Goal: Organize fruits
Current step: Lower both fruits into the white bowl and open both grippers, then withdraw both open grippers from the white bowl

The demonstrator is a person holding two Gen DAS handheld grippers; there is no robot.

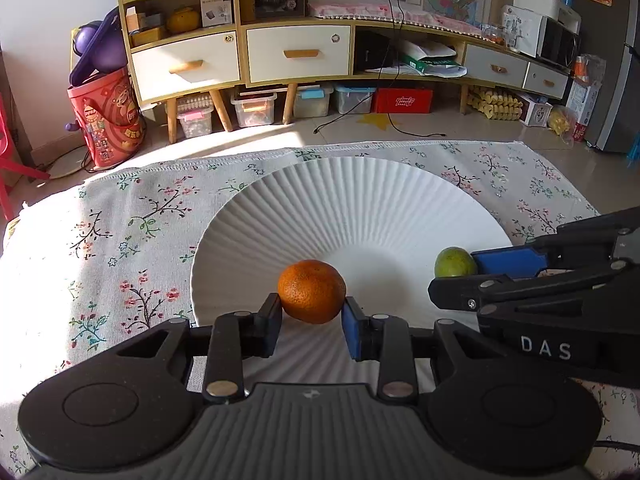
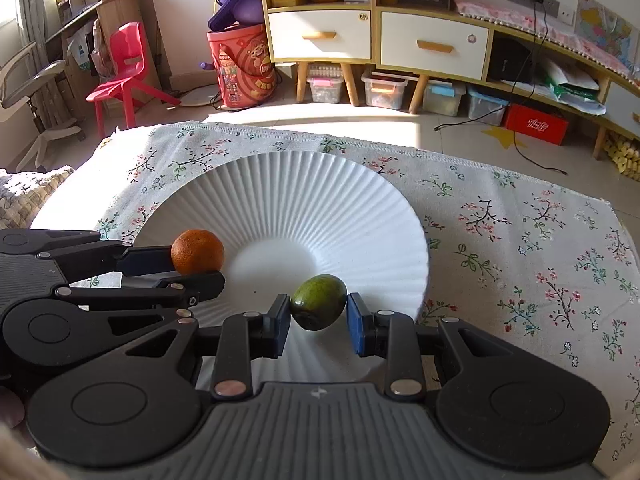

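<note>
My left gripper (image 1: 312,314) is shut on an orange mandarin (image 1: 312,297) and holds it over the near part of a white ribbed plate (image 1: 352,208). My right gripper (image 2: 319,318) is shut on a green fruit (image 2: 319,301) and holds it over the near part of the same plate (image 2: 288,200). In the left wrist view the right gripper (image 1: 460,276) enters from the right with the green fruit (image 1: 455,263). In the right wrist view the left gripper (image 2: 200,266) enters from the left with the mandarin (image 2: 197,251).
The plate lies on a floral cloth (image 1: 120,240) over a low table. Beyond the table's far edge are a floor, a cabinet with drawers (image 1: 296,56), a red bucket (image 1: 106,120), storage boxes and a red chair (image 2: 124,68).
</note>
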